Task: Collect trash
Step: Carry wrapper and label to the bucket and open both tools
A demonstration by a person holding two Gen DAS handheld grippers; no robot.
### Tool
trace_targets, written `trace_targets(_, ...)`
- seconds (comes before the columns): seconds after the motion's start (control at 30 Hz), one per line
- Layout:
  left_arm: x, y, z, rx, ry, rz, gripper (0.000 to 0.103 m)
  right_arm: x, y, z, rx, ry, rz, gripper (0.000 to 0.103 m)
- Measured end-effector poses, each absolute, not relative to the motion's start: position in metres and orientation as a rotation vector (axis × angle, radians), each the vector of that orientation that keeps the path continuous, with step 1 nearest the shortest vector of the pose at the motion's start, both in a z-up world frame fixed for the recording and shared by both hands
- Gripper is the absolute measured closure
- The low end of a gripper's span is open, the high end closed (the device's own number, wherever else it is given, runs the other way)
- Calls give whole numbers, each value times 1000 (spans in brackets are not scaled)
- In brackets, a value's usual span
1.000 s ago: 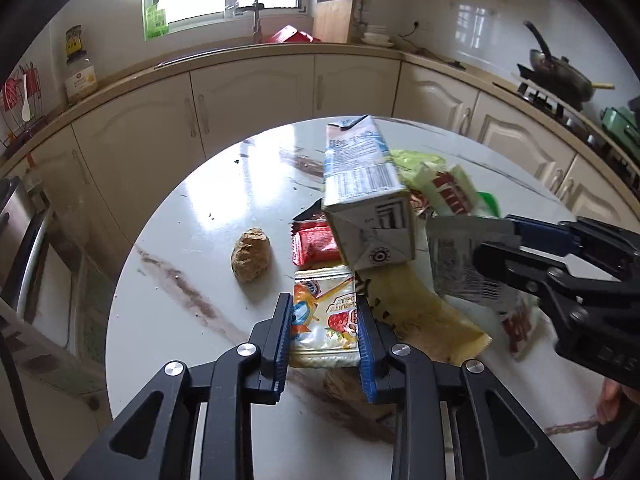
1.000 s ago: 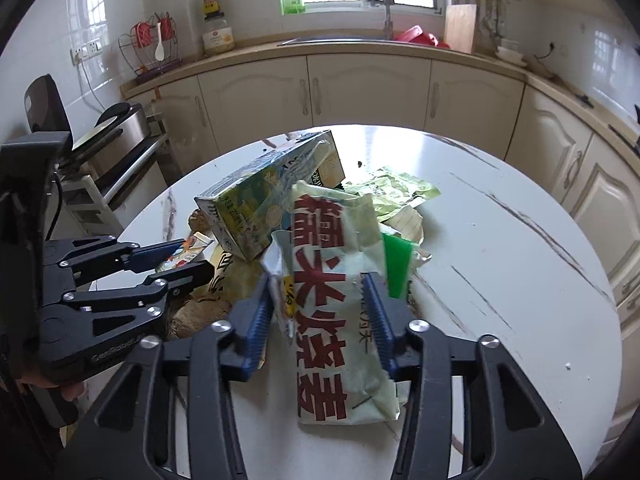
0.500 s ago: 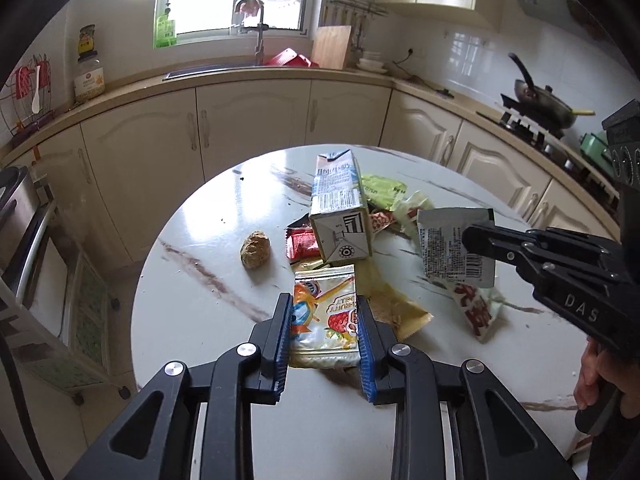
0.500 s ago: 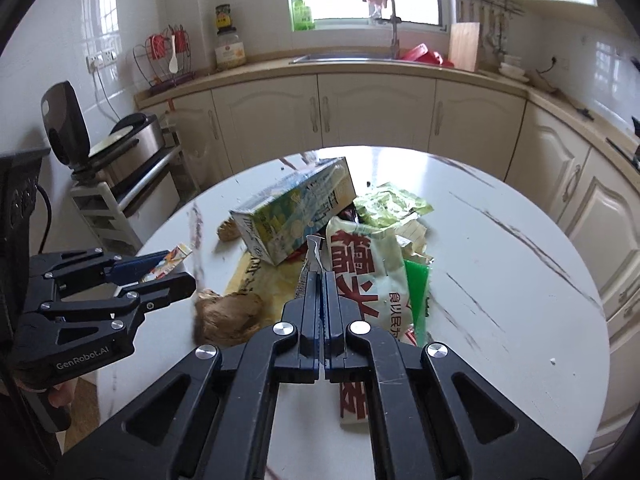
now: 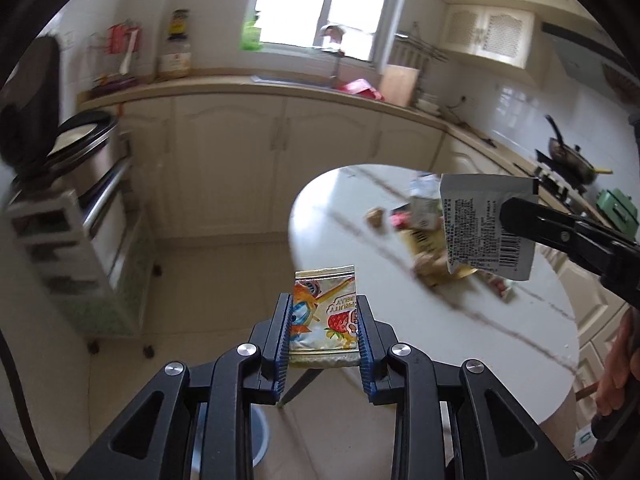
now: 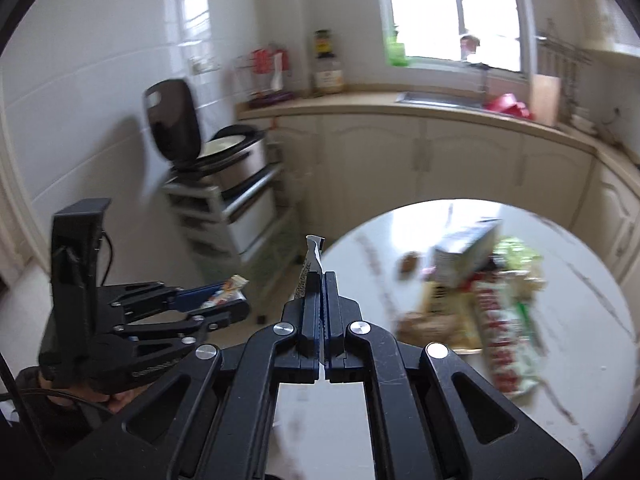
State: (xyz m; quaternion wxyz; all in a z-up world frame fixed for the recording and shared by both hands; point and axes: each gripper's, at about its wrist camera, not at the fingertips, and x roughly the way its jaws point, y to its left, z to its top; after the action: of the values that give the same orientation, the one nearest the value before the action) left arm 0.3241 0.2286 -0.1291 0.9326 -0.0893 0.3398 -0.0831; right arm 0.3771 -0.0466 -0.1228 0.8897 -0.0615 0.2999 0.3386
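**Both jaws loaded, clear of table**

Jaws: left gripper (image 5: 323, 334) clamps a sachet (image 5: 325, 312); right gripper (image 6: 321, 300) is clenched on a wrapper (image 5: 486, 226), edge-on in its own view. A blue bin (image 5: 259, 436), likely the target, lies at 6 o'clock below the left gripper, the nearer one; the right view omits it. Remaining trash (image 6: 476, 292) sits on the table (image 6: 580, 360) at 2 o'clock.
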Motion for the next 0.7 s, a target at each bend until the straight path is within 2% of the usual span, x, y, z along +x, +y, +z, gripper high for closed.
trace_targets(0.13,289,284,-167,-219,787,-64,78,361,13,-152,-164,675,808,101)
trace_targets(0.4,267,344,-251,-304,994,62,77,365,114,-256,-282,886,881,101)
trace_targets(0.63,268,369,-285,-346,1073,90,71,388,150,-318,-305,1009,865,101)
trace_targets(0.7,270,374,-286,-355,1084,108,67,393,155,-328,-316,1029,864,101)
